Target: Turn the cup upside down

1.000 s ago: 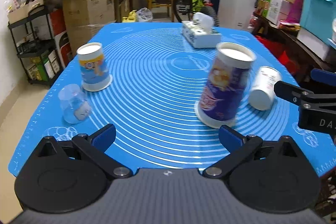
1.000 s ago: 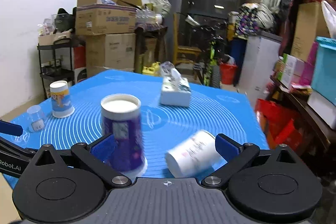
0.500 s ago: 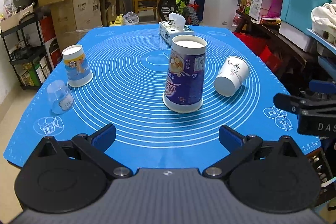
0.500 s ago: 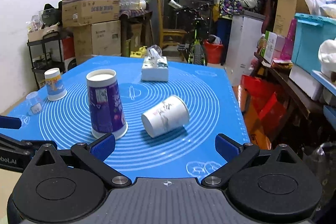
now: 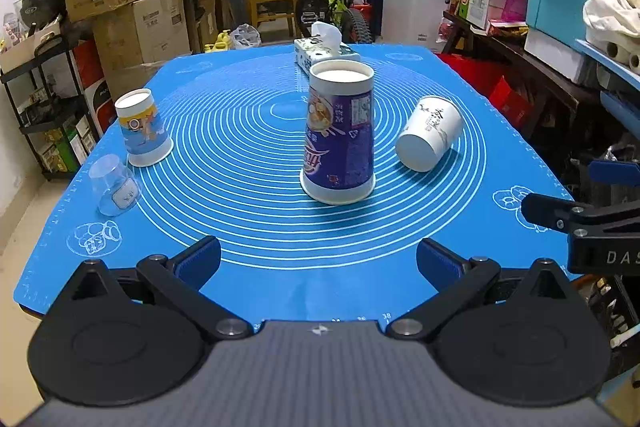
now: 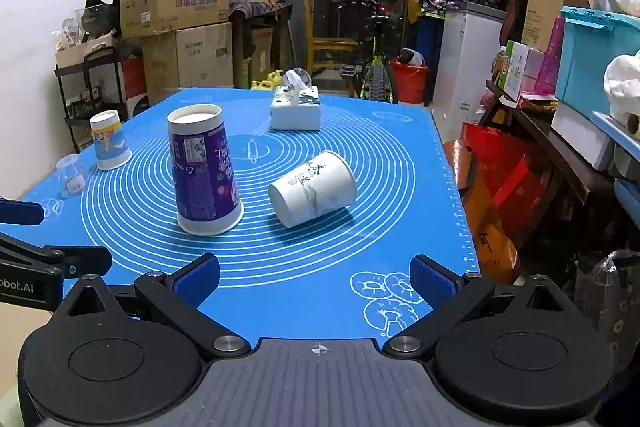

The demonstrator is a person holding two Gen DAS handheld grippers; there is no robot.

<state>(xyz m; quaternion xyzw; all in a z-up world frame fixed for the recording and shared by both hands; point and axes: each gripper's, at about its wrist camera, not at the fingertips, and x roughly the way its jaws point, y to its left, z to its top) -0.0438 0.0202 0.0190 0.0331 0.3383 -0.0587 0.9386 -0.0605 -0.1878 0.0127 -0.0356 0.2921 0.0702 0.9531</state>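
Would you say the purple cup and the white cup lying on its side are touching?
Apart. The right wrist view shows a strip of blue mat between the purple cup and the white cup.

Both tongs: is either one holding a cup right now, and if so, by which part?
Nothing is held. The left tongs and right tongs are both open over the mat's near edge, short of the upside-down purple cup.

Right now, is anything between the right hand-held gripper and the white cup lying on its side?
Nothing visible: bare blue mat lies between the open right hand-held gripper and the white cup. The purple cup stands clear, leftward.
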